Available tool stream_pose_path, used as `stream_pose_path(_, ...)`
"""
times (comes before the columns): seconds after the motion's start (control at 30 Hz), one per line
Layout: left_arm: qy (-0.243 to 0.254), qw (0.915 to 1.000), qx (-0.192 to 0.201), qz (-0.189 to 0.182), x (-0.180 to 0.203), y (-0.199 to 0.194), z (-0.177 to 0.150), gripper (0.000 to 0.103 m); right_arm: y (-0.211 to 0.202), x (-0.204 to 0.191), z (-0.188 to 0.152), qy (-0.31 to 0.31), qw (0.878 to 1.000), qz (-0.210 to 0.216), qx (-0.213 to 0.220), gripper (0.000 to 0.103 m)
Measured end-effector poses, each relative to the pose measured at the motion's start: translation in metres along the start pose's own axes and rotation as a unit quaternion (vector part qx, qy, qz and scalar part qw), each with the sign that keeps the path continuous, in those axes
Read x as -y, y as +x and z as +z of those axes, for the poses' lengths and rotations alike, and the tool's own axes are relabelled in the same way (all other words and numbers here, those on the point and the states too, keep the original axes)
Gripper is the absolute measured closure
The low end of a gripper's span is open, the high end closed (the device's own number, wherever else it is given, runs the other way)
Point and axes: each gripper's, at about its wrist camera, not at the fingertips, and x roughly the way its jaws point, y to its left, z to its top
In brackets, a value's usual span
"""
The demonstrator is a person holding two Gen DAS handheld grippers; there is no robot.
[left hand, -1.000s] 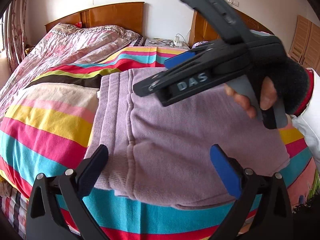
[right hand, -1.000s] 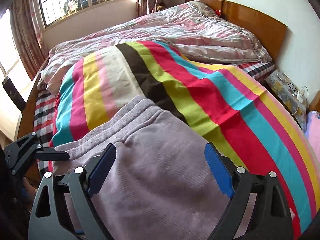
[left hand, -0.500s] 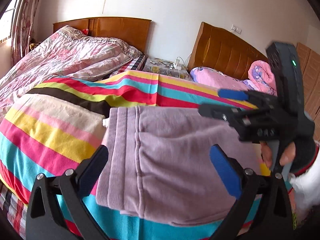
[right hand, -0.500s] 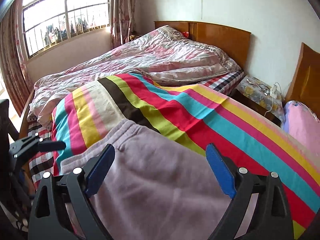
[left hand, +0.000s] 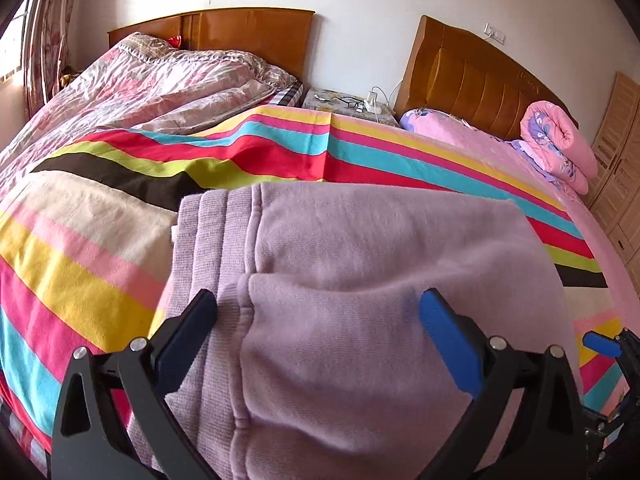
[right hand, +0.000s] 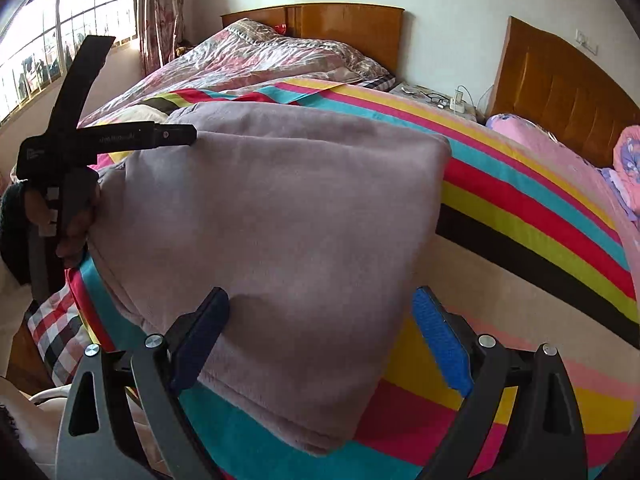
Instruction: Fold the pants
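Lying folded into a thick lilac rectangle, the pants [left hand: 360, 280] rest on the striped blanket [left hand: 100, 264] near the front edge of the bed [right hand: 52, 332], waistband ribbing turned toward the left in the left wrist view. The left gripper [left hand: 318, 336] hovers just above the near part of the bundle, its 2 fingers [left hand: 448, 344] spread wide with nothing between them. The right gripper [right hand: 320, 328] hangs over the bundle's opposite near corner, its fingers [right hand: 438, 340] likewise spread apart and empty. In the right wrist view the left gripper [right hand: 176, 136] shows from the side, gripped by a hand [right hand: 76, 216] beside the fabric's left edge. Behind lie a pink quilt [left hand: 140, 80], 2 wooden headboards [left hand: 248, 36] and a nightstand [left hand: 344, 102] between them.
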Motion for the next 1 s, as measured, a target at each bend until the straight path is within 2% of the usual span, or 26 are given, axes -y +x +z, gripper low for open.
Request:
stream_pose_path(0.1, -0.005, 1.0000, 0.007, 0.001, -0.002, 0.002, -0.001, 0.001, -0.028, -0.001, -0.015, -0.004, 0.999, 0.005, 0.040, 0.013)
stream_pose_path(0.17, -0.003, 0.9998, 0.016, 0.007, -0.001, 0.001, -0.002, 0.001, -0.029, 0.001, -0.025, -0.004, 0.999, 0.005, 0.053, 0.013)
stream_pose_path(0.27, -0.008, 0.9996, 0.028, 0.006, -0.003, -0.002, -0.004, 0.001, -0.006, -0.001, -0.035, -0.007, 1.000, -0.019, 0.015, 0.013)
stream_pose_path(0.3, -0.009, 0.9996, 0.027, 0.005, -0.004, -0.003, -0.004, 0.001, -0.004, -0.001, -0.039, -0.001, 1.000, -0.015, 0.012, 0.013)
stream_pose_path(0.37, -0.012, 0.9997, 0.020, 0.005, -0.004, -0.009, -0.002, 0.001, -0.009, 0.000, -0.041, 0.005, 1.000, -0.011, 0.002, 0.013)
stream_pose_path(0.43, -0.017, 0.9995, 0.021, -0.014, -0.002, -0.022, 0.002, 0.001, -0.019, 0.000, -0.043, -0.013, 1.000, -0.028, 0.000, 0.013)
stream_pose_path(0.53, 0.003, 0.9991, 0.037, -0.020, 0.011, -0.039, 0.017, 0.001, -0.041, 0.010, -0.030, 0.024, 0.999, -0.002, 0.045, 0.012)
stream_pose_path(0.6, 0.031, 0.9987, 0.036, -0.017, 0.024, -0.040, 0.034, 0.001, -0.049, 0.008, -0.019, 0.024, 0.996, 0.008, 0.081, 0.012)
stream_pose_path(0.73, 0.063, 0.9977, -0.021, 0.015, 0.033, -0.001, 0.058, 0.001, -0.037, -0.014, -0.009, -0.013, 0.992, 0.089, 0.090, 0.012)
stream_pose_path(0.8, 0.068, 0.9947, -0.061, 0.047, 0.029, 0.028, 0.058, 0.001, -0.020, -0.024, -0.014, -0.024, 0.993, 0.101, 0.060, 0.012)
stream_pose_path(0.87, 0.051, 0.9936, -0.091, 0.044, 0.020, 0.049, 0.056, 0.001, -0.002, -0.028, -0.026, -0.033, 0.994, 0.099, 0.019, 0.011)
stream_pose_path(1.0, 0.037, 0.9967, -0.066, 0.031, 0.010, 0.051, 0.054, 0.001, 0.002, -0.028, -0.045, -0.052, 0.994, 0.088, 0.022, 0.011)
